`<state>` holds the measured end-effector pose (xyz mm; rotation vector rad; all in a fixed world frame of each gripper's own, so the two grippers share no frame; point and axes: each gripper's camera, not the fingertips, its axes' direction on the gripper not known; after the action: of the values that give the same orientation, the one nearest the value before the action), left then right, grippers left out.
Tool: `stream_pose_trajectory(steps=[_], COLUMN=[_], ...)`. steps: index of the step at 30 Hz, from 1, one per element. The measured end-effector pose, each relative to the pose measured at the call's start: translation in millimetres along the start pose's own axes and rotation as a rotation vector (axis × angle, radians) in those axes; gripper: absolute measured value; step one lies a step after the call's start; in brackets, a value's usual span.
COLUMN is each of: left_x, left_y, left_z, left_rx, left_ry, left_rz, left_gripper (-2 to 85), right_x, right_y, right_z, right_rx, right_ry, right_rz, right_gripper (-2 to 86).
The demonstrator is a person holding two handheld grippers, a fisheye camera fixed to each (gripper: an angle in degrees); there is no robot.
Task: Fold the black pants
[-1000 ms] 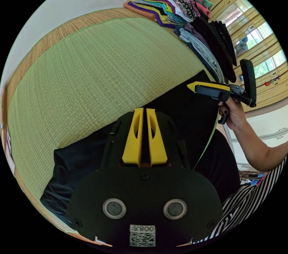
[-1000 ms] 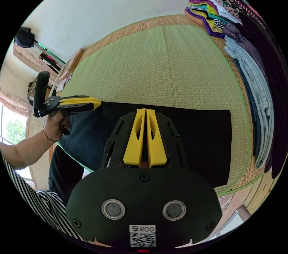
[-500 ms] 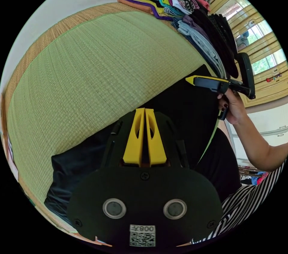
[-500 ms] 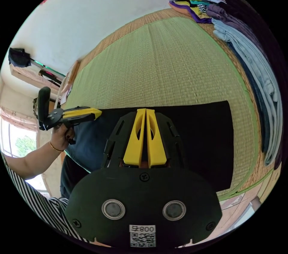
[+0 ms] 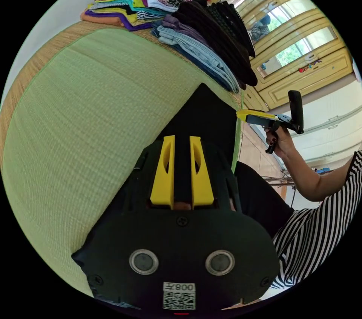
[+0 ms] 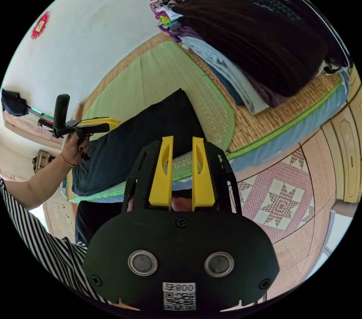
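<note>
Lying flat on mat [image 5: 86,108], black pants [image 6: 151,130] beyond both grippers' fingers [image 6: 161,175], all spread, empty.

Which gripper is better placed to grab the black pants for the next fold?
Left, probably. The left gripper hangs open directly over the black pants; the right gripper sits past the edge of the mat.

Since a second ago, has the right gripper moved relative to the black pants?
Yes. The right gripper has drawn back off the black pants, past the green mat edge.
</note>
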<state>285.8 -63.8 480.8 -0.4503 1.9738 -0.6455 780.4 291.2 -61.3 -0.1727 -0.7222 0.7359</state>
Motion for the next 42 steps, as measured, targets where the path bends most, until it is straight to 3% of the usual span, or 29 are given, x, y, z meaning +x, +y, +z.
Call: stream_pose_trajectory(steps=[19,32,42], left_x=[27.3,27.4,47.0], left_y=[-89.6,-99.5,-108.8], left_z=[116.7,98.7,42.1], left_rx=[-0.154,-0.175,-0.162], left_ry=[0.012,0.096,0.086], left_rz=[0.148,0.101,0.129], left_gripper=[7.6,2.9,2.5], right_x=[62.4,116.3,124.7], right_y=[-12.3,-18.5,-19.1], right_z=[12.4,26.2,25.5], right_rx=[0.012,0.032,0.079], right_ry=[-0.160,-0.416,-0.459], right_rz=[0.020,0.103,0.105], right_gripper=[7.1,3.0,2.5])
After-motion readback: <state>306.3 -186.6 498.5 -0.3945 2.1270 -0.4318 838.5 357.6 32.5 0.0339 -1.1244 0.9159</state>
